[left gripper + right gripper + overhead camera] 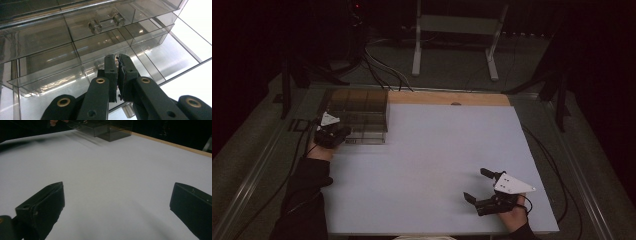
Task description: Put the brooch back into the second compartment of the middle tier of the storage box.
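1. The organiser (362, 112), a clear smoky plastic box of drawers, stands at the far left corner of the table (437, 165), with its back near the wooden strip (447, 98) along the far edge.
2. In the left gripper view, the organiser (75, 37) shows stacked clear drawers split by thin walls. An upper drawer carries a handle (106, 23) on two round posts.
3. One lower drawer (50, 72) juts out toward the camera past the ones above it.
4. The left gripper (332, 134) sits right at the organiser's near front, at its left end.
5. In its own view, the left gripper (117, 60) has its jaws pressed together, with only a slit between them. Their tips lie at the front of a lower drawer. A small bright bit shows at the tips, but whether they pinch anything cannot be told.
6. The left hand (319, 150) and dark sleeve (304, 195) come in from the bottom left.
7. The right gripper (477, 187) lies well apart from the organiser, low over the table's near right part, pointing left.
8. In its own view, the right gripper (117, 202) has its jaws spread wide with nothing between them, only bare white table (112, 175). The organiser (100, 128) is far off at the top.
9. Beyond the table, cables (382, 70) run across the dark floor, and a white stand (457, 40) rises behind.
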Available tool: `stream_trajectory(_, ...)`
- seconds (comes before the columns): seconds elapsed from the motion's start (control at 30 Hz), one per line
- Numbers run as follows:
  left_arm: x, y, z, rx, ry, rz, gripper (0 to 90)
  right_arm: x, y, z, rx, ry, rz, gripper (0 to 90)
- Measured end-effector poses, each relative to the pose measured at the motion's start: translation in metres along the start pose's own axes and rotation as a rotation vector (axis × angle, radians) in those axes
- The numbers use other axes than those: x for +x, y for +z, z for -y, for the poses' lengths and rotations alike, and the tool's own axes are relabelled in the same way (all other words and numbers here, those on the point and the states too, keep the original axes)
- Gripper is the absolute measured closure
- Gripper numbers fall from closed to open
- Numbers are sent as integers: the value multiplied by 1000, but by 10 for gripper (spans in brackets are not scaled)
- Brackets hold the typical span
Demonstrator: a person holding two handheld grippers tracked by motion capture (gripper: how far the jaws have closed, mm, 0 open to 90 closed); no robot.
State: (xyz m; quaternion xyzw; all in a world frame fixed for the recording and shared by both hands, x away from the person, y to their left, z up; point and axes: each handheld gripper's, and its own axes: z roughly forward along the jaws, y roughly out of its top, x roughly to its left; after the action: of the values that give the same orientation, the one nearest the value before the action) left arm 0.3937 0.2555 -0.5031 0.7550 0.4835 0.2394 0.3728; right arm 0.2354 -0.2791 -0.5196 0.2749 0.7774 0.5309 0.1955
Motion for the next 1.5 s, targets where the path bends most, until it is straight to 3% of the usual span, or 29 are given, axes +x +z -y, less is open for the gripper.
stream_trajectory(0.43,2,-6,-2,-40,-26,-12,861,0,0,0,0,2,0,0)
stream_trajectory(0.5,3,-7,-2,-56,-50,-16,787,0,0,0,0,3,0,0)
stream_trajectory(0.6,5,-10,-3,-70,-82,5,765,0,0,0,0,4,-1,0)
stream_trajectory(0.67,3,-12,-5,-72,-86,-2,670,0,0,0,1,3,-2,0)
stream_trajectory(1.03,-3,-23,-12,-92,-93,21,459,0,0,0,-1,4,0,0)
stream_trajectory(1.33,-11,-22,-16,-65,-97,32,205,0,0,0,-3,4,0,0)
stream_trajectory(1.5,-15,-24,-19,-72,-88,40,145,-1,0,0,-3,6,0,0)
